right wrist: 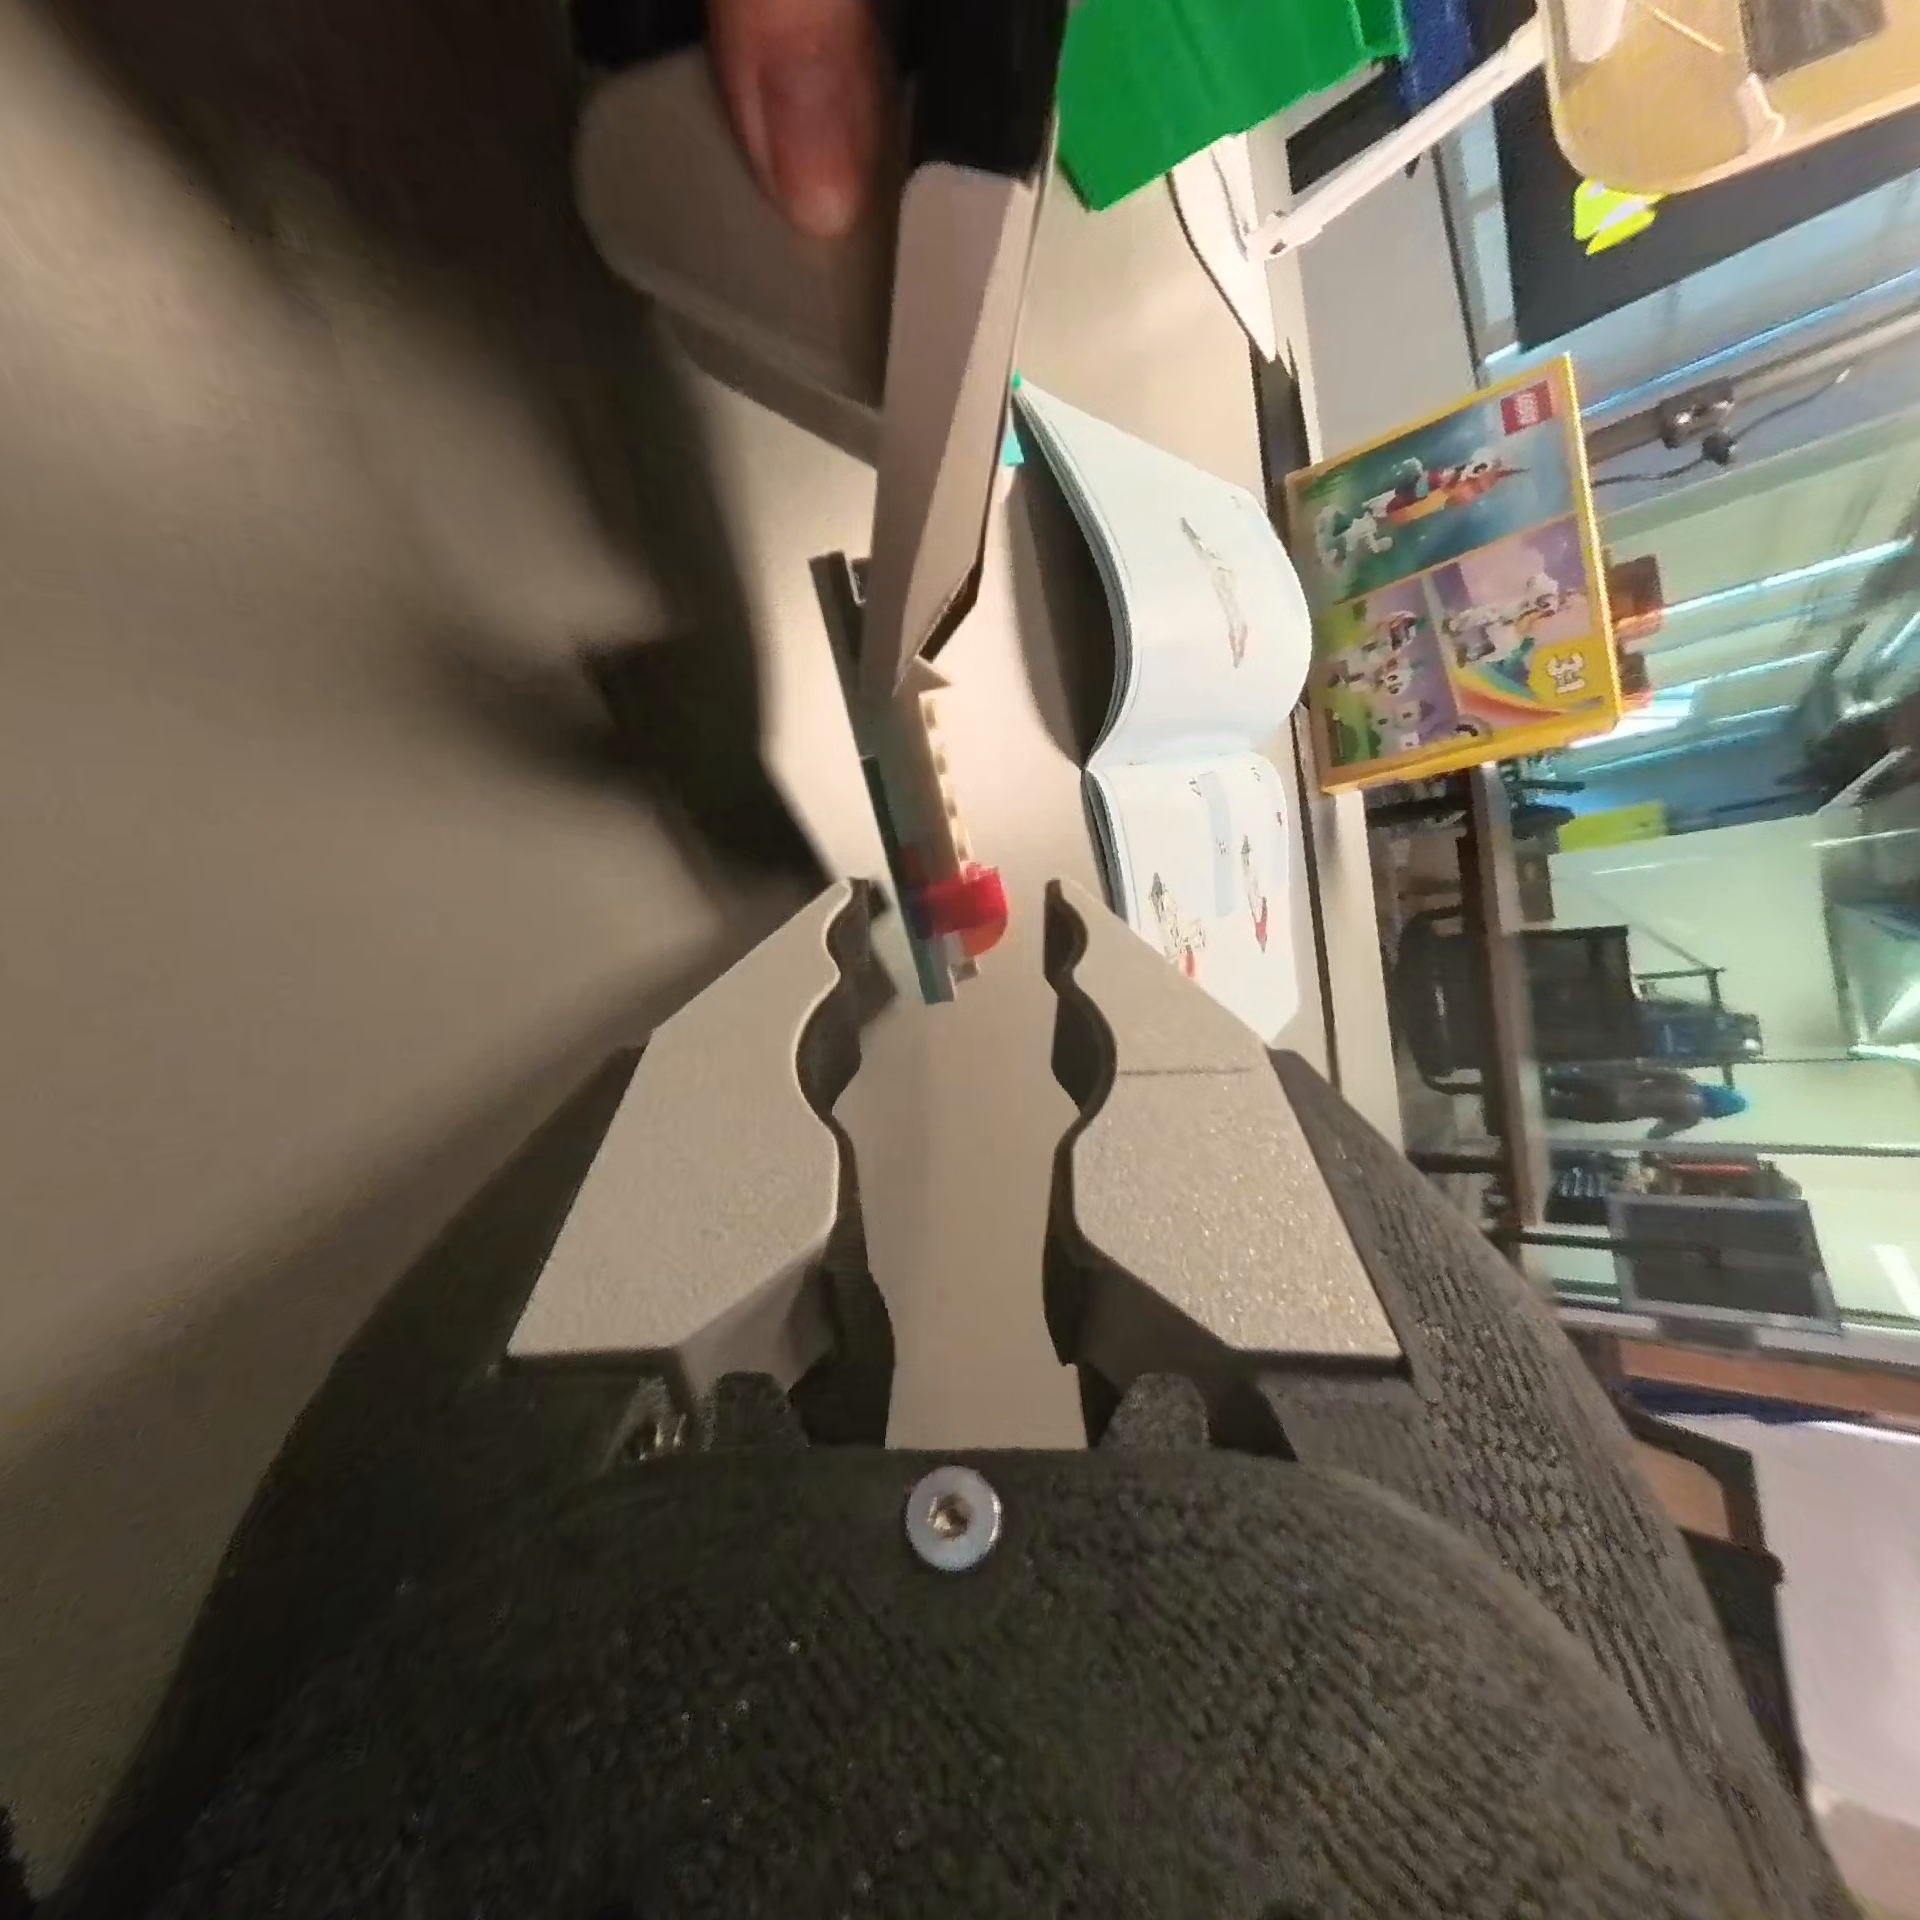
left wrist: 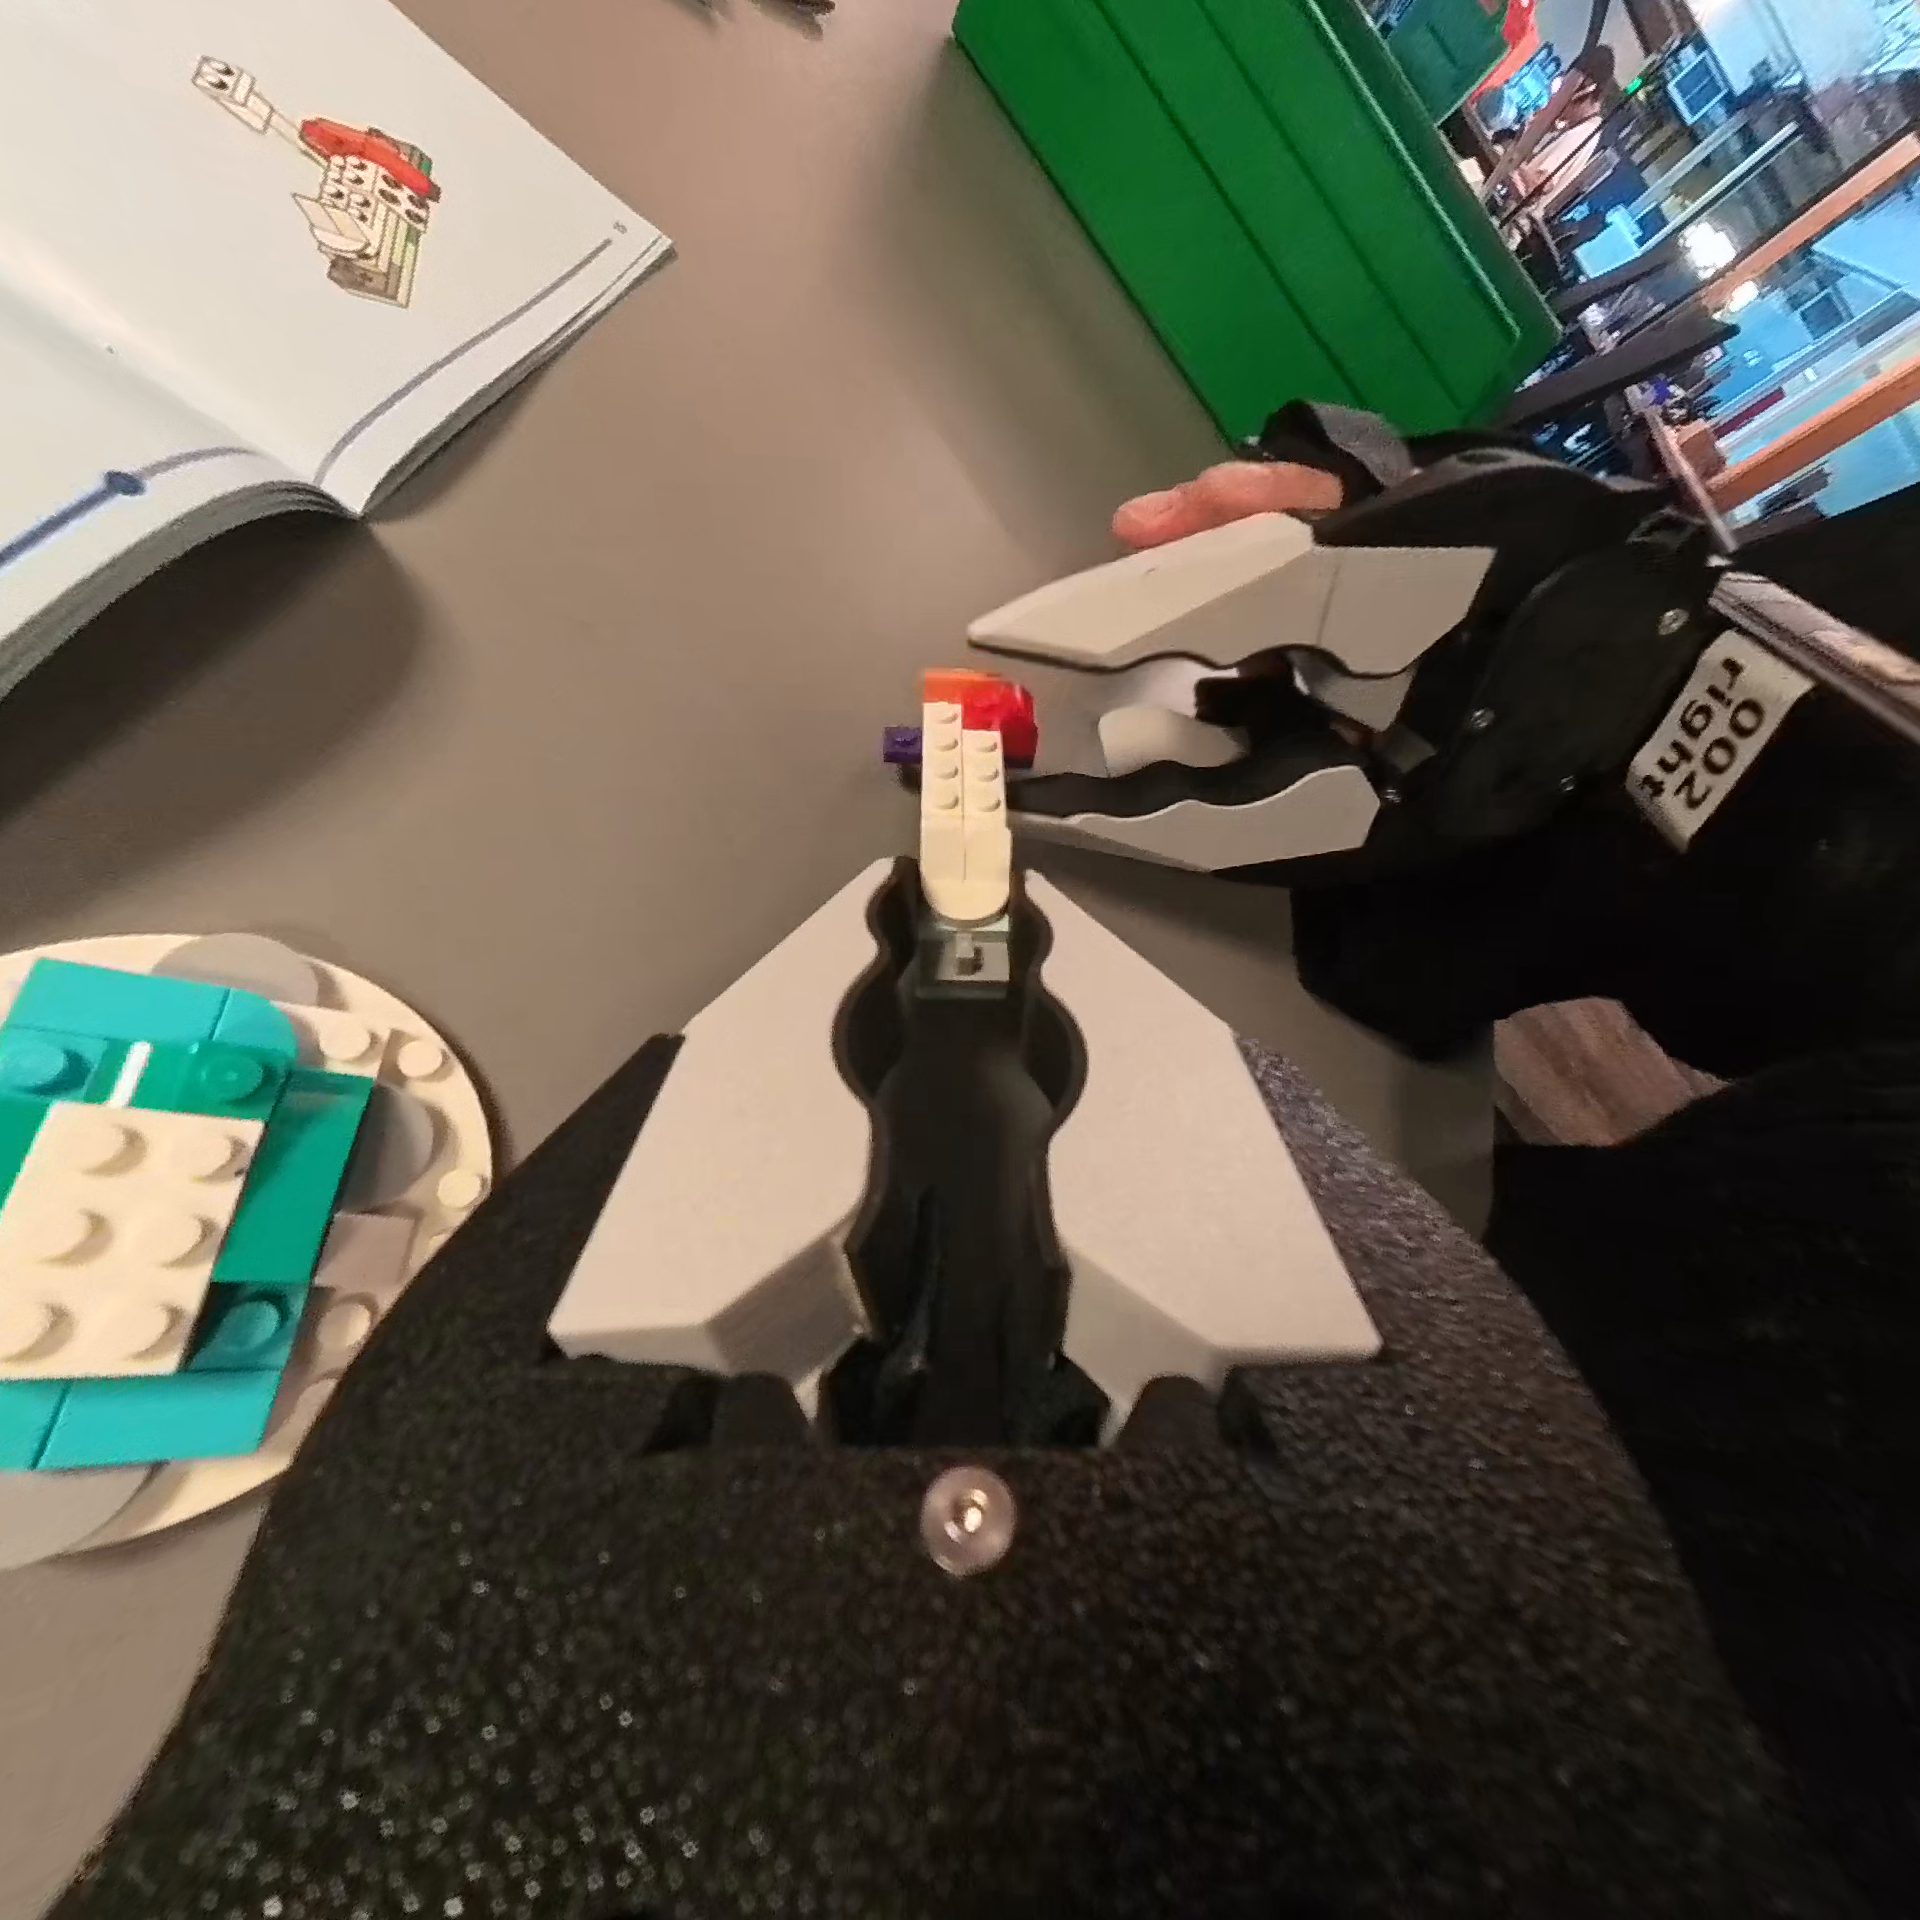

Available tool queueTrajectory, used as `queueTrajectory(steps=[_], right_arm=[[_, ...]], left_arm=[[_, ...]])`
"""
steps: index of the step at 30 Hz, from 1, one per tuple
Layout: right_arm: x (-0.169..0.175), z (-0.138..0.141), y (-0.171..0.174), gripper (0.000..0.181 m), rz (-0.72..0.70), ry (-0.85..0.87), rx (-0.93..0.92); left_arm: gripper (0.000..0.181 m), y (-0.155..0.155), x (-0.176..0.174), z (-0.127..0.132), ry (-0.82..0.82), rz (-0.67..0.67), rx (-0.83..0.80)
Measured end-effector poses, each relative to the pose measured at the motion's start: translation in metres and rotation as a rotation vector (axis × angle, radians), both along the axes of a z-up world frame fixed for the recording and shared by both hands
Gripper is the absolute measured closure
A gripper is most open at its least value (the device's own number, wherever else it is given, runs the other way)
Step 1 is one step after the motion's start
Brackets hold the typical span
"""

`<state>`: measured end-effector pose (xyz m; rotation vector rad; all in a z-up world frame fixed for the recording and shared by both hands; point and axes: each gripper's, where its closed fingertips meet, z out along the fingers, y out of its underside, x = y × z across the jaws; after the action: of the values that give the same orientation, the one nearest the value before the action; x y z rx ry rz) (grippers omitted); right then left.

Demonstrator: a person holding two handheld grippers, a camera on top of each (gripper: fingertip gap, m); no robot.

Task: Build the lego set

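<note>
Two hand-held grippers: left point(left wrist: 961, 899) clamps white lego piece point(left wrist: 964, 805), right point(right wrist: 951, 904) apart.

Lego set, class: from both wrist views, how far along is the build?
Done: a teal and white block stands assembled on the round white plate. In hand: the left claw is shut on a white strip assembly with red pieces at its tip, which sits between the open right claw fingers. Left: joining the sections; the instruction booklet lies open mid-way.
</note>
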<state>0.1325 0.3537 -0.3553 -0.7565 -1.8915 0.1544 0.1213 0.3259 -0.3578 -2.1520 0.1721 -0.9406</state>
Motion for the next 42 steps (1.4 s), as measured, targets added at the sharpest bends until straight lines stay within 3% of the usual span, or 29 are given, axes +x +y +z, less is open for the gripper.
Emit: queueTrajectory(steps=[7, 10, 18, 22, 27, 33, 37, 42], right_arm=[[0.014, -0.001, -0.001, 0.140, -0.010, 0.023, -0.030], [0.027, 0.007, -0.008, 0.136, -0.005, 0.092, -0.268], [0.035, 0.022, -0.003, 0.131, -0.179, 0.152, -0.847], [0.029, 0.012, -0.022, 0.131, -0.209, 0.073, -0.985], [0.031, 0.013, -0.019, 0.134, -0.360, 0.124, -1.044], [0.040, 0.015, -0.022, 0.126, -0.496, 0.209, -1.086], [0.043, 0.006, -0.027, 0.129, -0.567, 0.137, -0.999], [0.042, -0.011, -0.031, 0.146, -0.613, 0.011, -0.893]], left_arm=[[0.166, -0.001, 0.000, 0.001, -0.005, -0.004, 0.011], [0.166, -0.002, -0.002, -0.005, 0.126, -0.010, 0.038], [0.167, -0.006, -0.003, -0.017, 0.388, -0.022, 0.079], [0.162, -0.013, 0.008, -0.016, 0.334, -0.043, 0.041], [0.137, -0.026, 0.026, -0.011, 0.261, -0.096, 0.022], [0.134, -0.056, 0.078, 0.013, -0.018, -0.357, 0.001], [0.139, -0.053, 0.042, 0.044, -0.024, -0.242, 0.117], [0.143, -0.069, -0.039, 0.049, 0.211, 0.022, 0.143]])
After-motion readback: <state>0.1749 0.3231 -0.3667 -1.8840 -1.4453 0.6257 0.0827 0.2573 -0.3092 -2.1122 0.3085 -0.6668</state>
